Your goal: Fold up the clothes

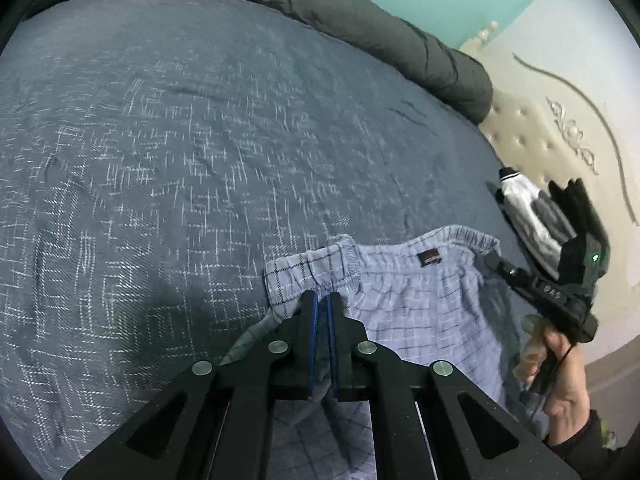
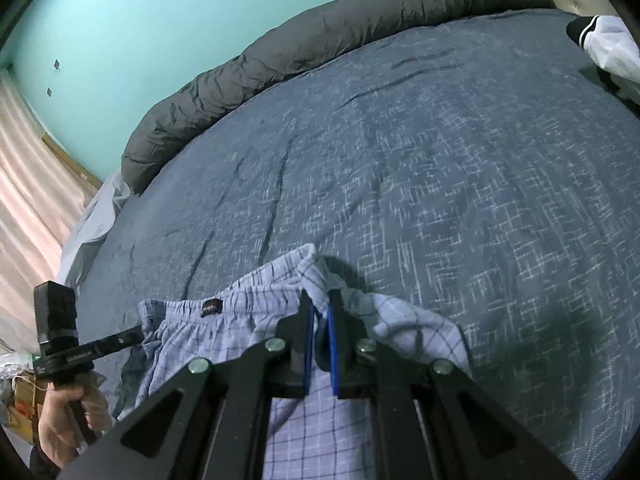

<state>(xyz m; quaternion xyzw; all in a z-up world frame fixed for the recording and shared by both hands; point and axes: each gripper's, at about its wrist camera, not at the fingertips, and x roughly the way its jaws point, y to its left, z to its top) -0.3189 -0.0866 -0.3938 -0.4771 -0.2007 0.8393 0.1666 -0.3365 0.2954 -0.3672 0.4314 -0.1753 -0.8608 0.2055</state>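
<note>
The pale blue checked shorts are held up by their elastic waistband at the near edge of the bed, the waistband stretched between the two grippers and the rest of the cloth hanging down toward the cameras. A small dark label sits on the waistband between the two grips.

The left gripper has its blue-padded jaws pressed together on one end of the waistband, cloth bunched between the pads. The right gripper pinches the other end in the same way, a fold of fabric rising above its fingertips. In the left wrist view a hand grips the handle of the right tool at the right side; in the right wrist view the other hand holds the left tool at the lower left.

Beyond the shorts, the dark blue bedspread with its white crosshatch pattern lies flat and mostly bare. A rolled grey duvet runs along the far edge of the bed, against the turquoise wall. Near the headboard end of the bed lies a black and white garment, well apart from the shorts. Pinkish curtains hang past the far left corner of the bed.
</note>
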